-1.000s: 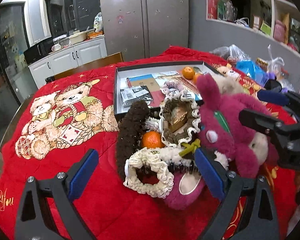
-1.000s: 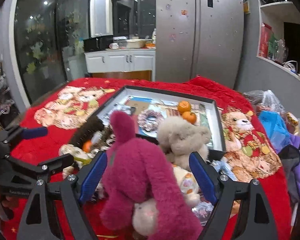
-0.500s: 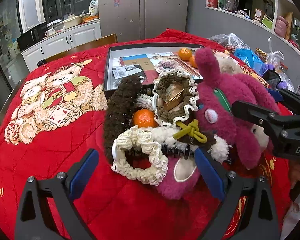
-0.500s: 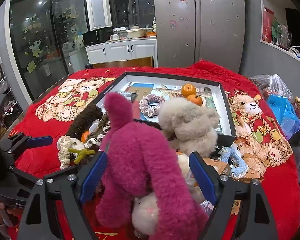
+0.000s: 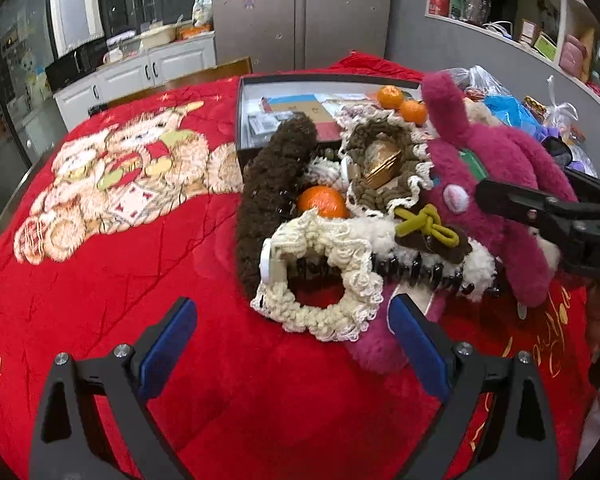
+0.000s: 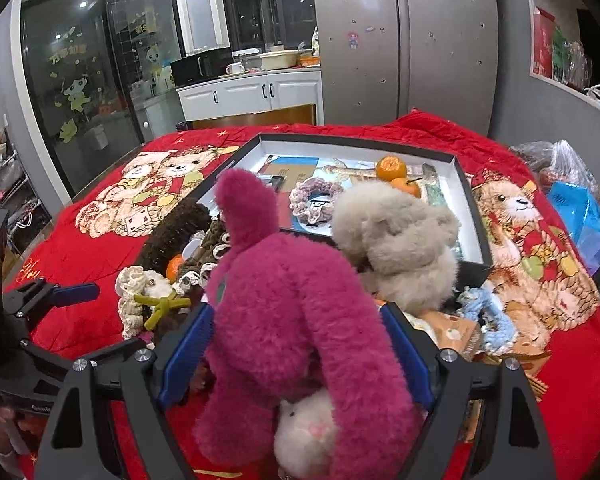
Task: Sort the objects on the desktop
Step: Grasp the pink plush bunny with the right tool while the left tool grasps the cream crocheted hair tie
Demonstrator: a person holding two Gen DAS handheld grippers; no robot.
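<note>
A heap lies on the red blanket (image 5: 100,280) in front of a black box (image 6: 472,208). In it are a pink plush toy (image 6: 292,300), a beige plush (image 6: 396,240), a cream scrunchie (image 5: 320,280), a brown fuzzy clip (image 5: 272,184), a mandarin (image 5: 324,202) and an olive knot clip (image 5: 424,228). My left gripper (image 5: 292,340) is open just short of the cream scrunchie. My right gripper (image 6: 296,348) is open with its blue pads on either side of the pink plush, which rests on the blanket. The box holds two mandarins (image 6: 390,168), a pale scrunchie (image 6: 316,196) and cards.
A blue scrunchie (image 6: 488,312) and a paper packet lie right of the plush toys. Plastic bags (image 6: 580,208) crowd the table's right edge. A fridge, cabinets and a chair back stand beyond the far edge. The bear picture on the blanket's left (image 5: 112,184) has nothing on it.
Both grippers have sunk and tipped a little toward the heap, so the scrunchies and the pink plush look larger and nearer. Neither gripper's jaws have changed width.
</note>
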